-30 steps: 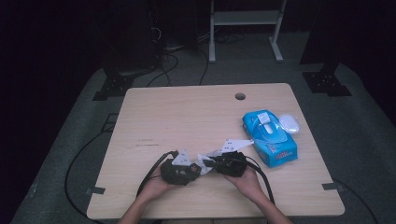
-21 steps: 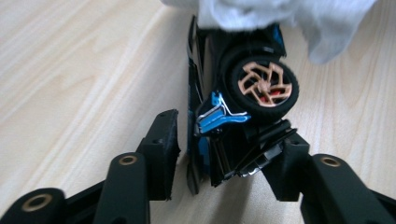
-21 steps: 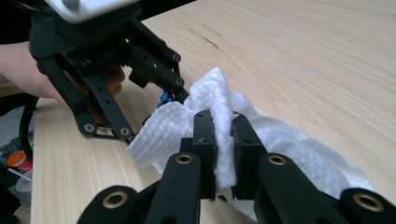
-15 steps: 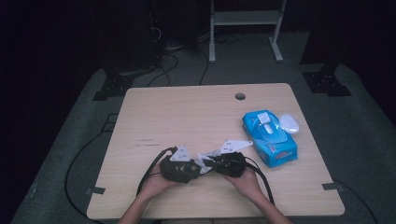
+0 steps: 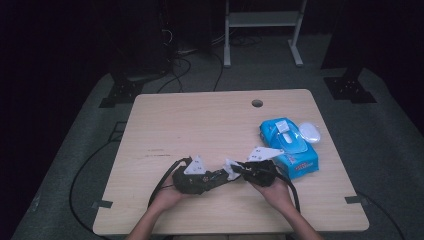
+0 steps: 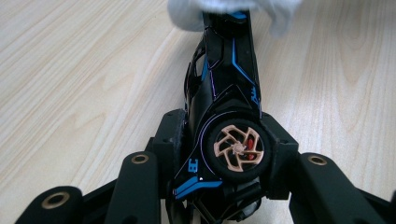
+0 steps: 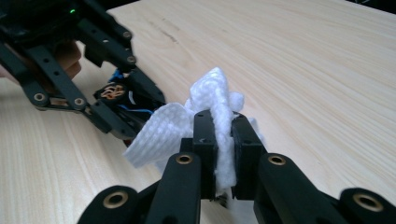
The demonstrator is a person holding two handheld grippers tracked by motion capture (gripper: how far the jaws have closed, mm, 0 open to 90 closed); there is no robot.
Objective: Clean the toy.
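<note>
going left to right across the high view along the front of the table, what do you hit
left claw holding the toy car → white wipe → right claw pinching it → blue wipes pack → white lid

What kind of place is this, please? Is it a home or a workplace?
Probably a lab or recording studio, not a home: a bare light wooden table stands on grey carpet, black cables trail across the floor, and a white metal stand sits against a dark, unlit background.

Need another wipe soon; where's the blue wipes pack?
In the high view, the blue wipes pack lies near the table's right edge, just beyond the right tool.
</note>
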